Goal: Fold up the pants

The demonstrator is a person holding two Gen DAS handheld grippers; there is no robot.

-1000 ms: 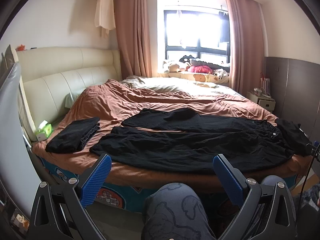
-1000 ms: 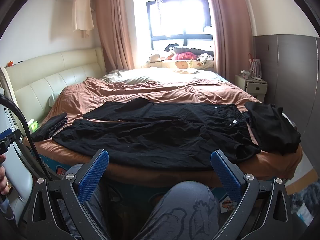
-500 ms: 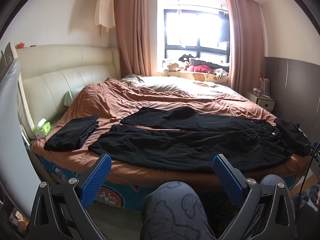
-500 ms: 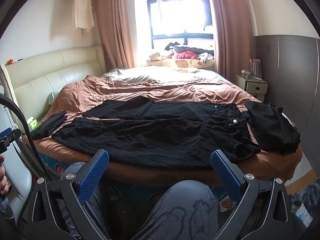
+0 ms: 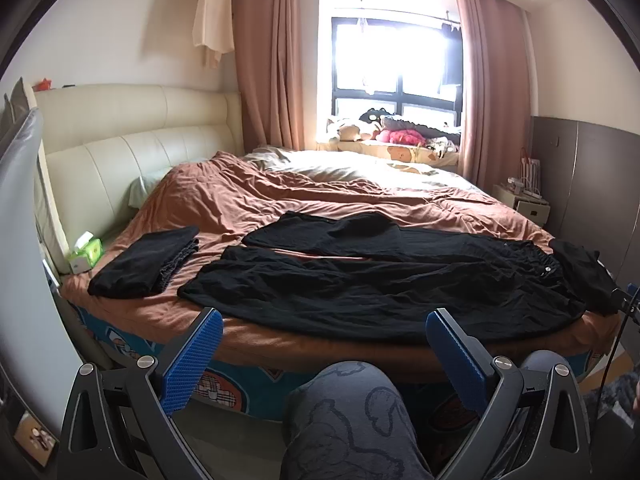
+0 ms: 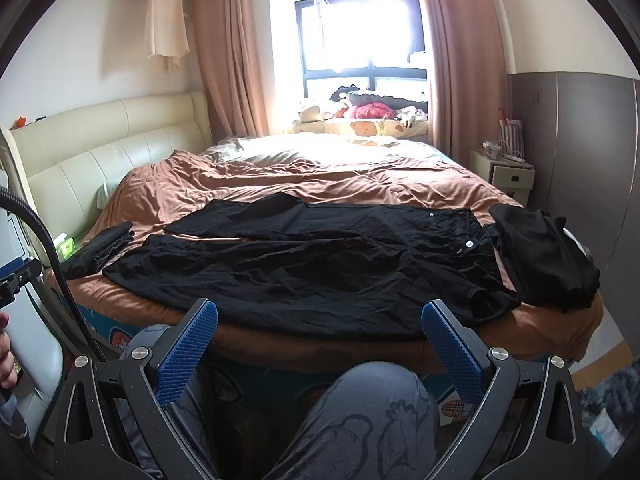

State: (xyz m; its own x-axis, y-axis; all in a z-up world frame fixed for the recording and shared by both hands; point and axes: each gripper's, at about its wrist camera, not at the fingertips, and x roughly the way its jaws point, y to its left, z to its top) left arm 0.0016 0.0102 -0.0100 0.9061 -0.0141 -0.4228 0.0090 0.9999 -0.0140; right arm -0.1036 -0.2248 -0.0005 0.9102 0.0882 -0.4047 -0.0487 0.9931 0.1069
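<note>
Black pants (image 5: pixel 360 280) lie spread flat across the near edge of the bed, legs to the left, waistband with a button to the right; they also show in the right wrist view (image 6: pixel 320 264). My left gripper (image 5: pixel 324 332) is open and empty, held back from the bed edge above the person's knee. My right gripper (image 6: pixel 320 320) is open and empty, also short of the bed edge.
A folded black garment (image 5: pixel 148 264) lies left of the pants; another black pile (image 6: pixel 544 256) lies at the right. The bed has a brown cover (image 5: pixel 248 200) and a cream headboard (image 5: pixel 120 152). A green tissue box (image 5: pixel 84 254) sits by the headboard. A nightstand (image 6: pixel 508 172) stands at the far right.
Both views have shifted only slightly, the bed appearing a little lower in the frames. The pants have not moved and both grippers stay open.
</note>
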